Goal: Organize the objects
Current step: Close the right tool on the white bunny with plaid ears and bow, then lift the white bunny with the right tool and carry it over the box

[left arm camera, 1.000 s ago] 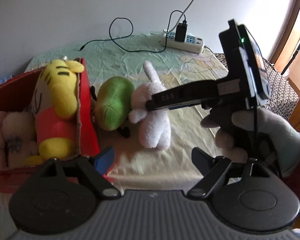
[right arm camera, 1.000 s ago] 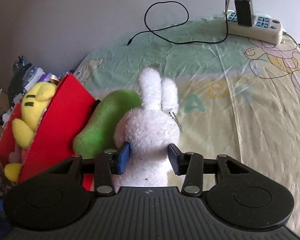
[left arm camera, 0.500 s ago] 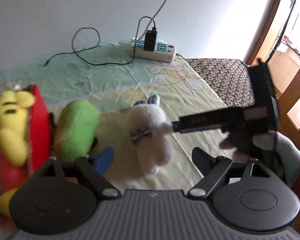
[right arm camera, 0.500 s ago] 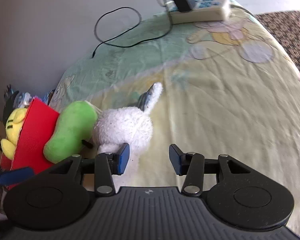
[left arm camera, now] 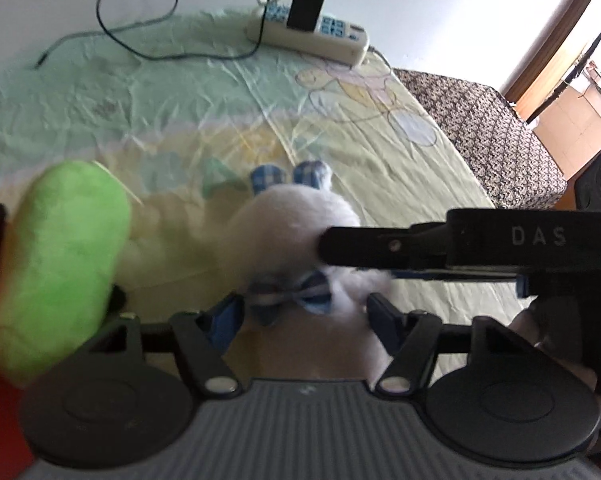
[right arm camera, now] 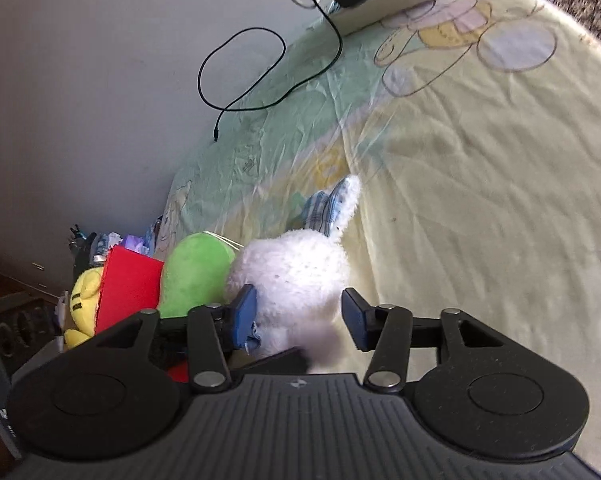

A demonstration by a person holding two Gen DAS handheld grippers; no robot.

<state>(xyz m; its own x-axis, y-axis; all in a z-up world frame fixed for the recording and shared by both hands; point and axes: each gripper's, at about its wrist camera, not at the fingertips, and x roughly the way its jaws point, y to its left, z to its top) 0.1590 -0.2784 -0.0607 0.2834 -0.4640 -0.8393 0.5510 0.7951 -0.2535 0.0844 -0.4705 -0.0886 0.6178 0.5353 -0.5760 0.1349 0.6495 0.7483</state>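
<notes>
A white rabbit plush (left arm camera: 292, 224) with blue checked ears and a blue bow lies on the bed sheet, beside a green plush (left arm camera: 60, 272). My left gripper (left arm camera: 306, 320) hangs over it, its jaws closing with the rabbit's bow end between them; no firm press shows. A finger (left arm camera: 380, 242) of the right gripper reaches in from the right against the rabbit's body. In the right wrist view the rabbit (right arm camera: 296, 272) sits between the fingers of my right gripper (right arm camera: 300, 316), whose jaws are opening, with a gap at the right pad.
A red box (right arm camera: 128, 284) holding a yellow plush (right arm camera: 82, 300) stands left of the green plush (right arm camera: 192, 276). A power strip (left arm camera: 312, 28) with a charger and a looped black cable (left arm camera: 140, 12) lie at the far edge. A patterned cloth (left arm camera: 500, 140) covers the right side.
The rabbit was turned over, so its checked ears and bow now show. My left gripper came down over it and narrowed its jaws. The right gripper's jaws widened off the rabbit.
</notes>
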